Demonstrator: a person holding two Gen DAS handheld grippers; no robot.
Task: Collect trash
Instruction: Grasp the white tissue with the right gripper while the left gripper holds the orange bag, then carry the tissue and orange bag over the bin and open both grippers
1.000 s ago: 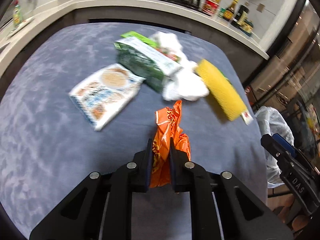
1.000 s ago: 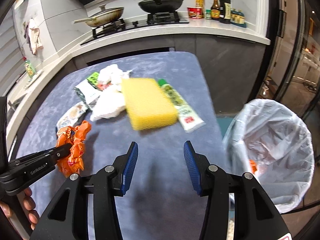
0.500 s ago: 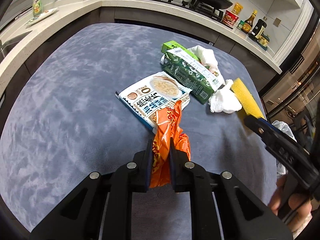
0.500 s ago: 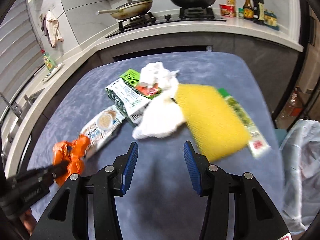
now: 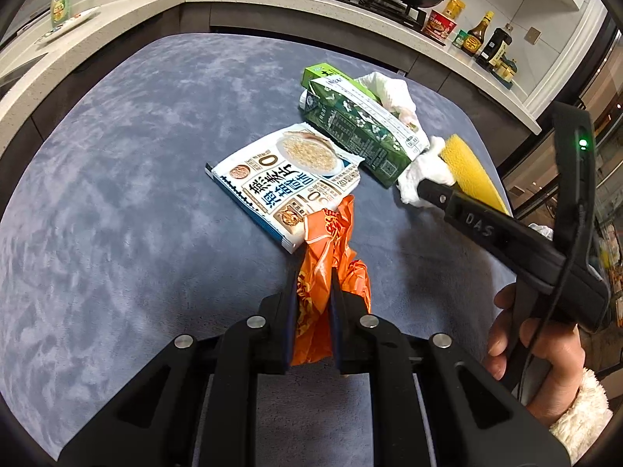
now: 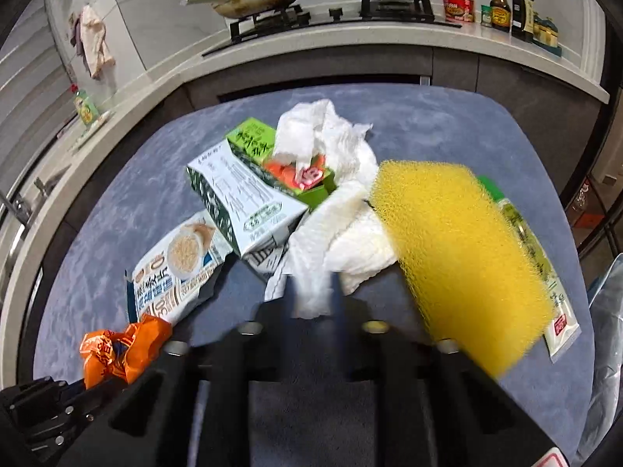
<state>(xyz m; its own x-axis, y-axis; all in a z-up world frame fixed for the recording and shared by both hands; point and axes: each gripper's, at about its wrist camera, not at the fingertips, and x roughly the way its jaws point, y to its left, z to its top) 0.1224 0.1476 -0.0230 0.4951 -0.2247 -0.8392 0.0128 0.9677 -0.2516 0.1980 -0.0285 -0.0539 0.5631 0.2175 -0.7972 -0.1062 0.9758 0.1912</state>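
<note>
Holding an orange wrapper (image 5: 331,249) tight in the left tongs (image 5: 313,292), clamped on its middle, with the crinkly top poking out past the tips and up off the blue table (image 5: 117,194). Closing the right tongs (image 6: 313,292) just now on a white tissue (image 6: 342,229), with a strip of it already between the two jaws. Looks like a grab on the tissue's near tail only. Reaching out from the right side to do it, with a hand (image 5: 537,350) in a fluffy cuff wrapped round the handle. Lies straight ahead of the right tongs, that tissue, long and floppy, running away from the tips and back into the heap. Much nearer the right hand than the left. Touches the yellow sponge (image 6: 459,257) on its right side and the green carton (image 6: 241,194) on its left, and goes partly under both, so probably needs a lift up and back toward the handle, along its own length, not a pull to the side. Might drag the sponge or tip the carton if tugged fast. Might also tear, being thin paper held by one end. Shows a bit of white bin bag (image 6: 607,311) at the far right edge, past the table, so likely a short swing that way for the tissue. Longer trip for the wrapper, right across the table. Leaves an oat bag (image 5: 288,179) lying flat beside the carton, just past the wrapper's tip, plus a long green packet half hidden under the sponge.
</note>
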